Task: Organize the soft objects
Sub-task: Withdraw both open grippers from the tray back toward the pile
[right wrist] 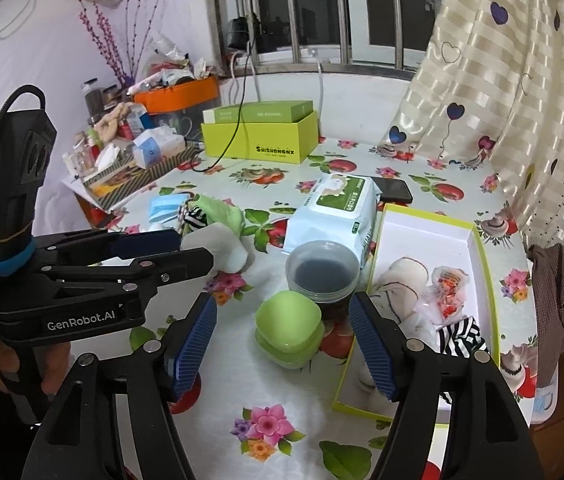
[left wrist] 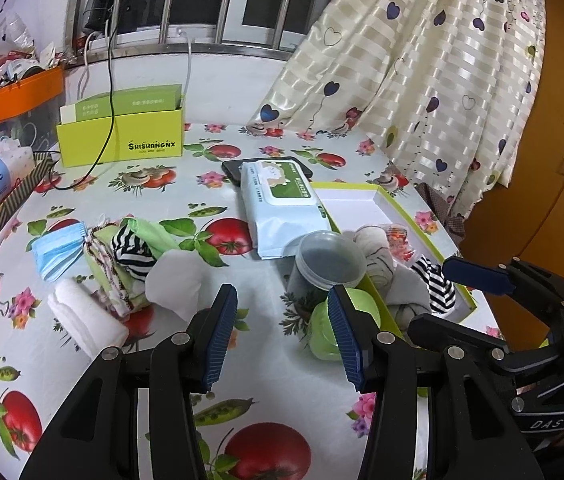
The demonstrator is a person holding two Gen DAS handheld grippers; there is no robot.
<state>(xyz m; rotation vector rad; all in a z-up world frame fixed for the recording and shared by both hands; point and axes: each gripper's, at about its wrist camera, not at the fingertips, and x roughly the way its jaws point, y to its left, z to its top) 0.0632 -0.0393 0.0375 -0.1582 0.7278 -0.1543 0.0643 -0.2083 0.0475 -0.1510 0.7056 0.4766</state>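
Note:
A pile of soft things lies at the table's left: a blue face mask [left wrist: 57,249], a striped sock [left wrist: 131,249], green cloth [left wrist: 149,232], a white pad [left wrist: 177,280] and a white roll [left wrist: 85,320]. The green-edged white tray [right wrist: 478,248] on the right holds grey-white cloth [right wrist: 398,284], a striped sock [right wrist: 462,336] and a small red-patterned packet [right wrist: 448,286]. My left gripper [left wrist: 282,332] is open and empty above the tablecloth, between pile and tray. My right gripper [right wrist: 282,344] is open and empty, above the green container [right wrist: 288,328].
A wet-wipes pack [left wrist: 282,208] lies mid-table over a black phone [left wrist: 231,170]. A clear lidded cup [left wrist: 330,264] stands by the tray. A yellow-green box [left wrist: 121,140] is at the back, clutter and an orange bin [left wrist: 17,96] at the left, a curtain [left wrist: 422,80] at the right.

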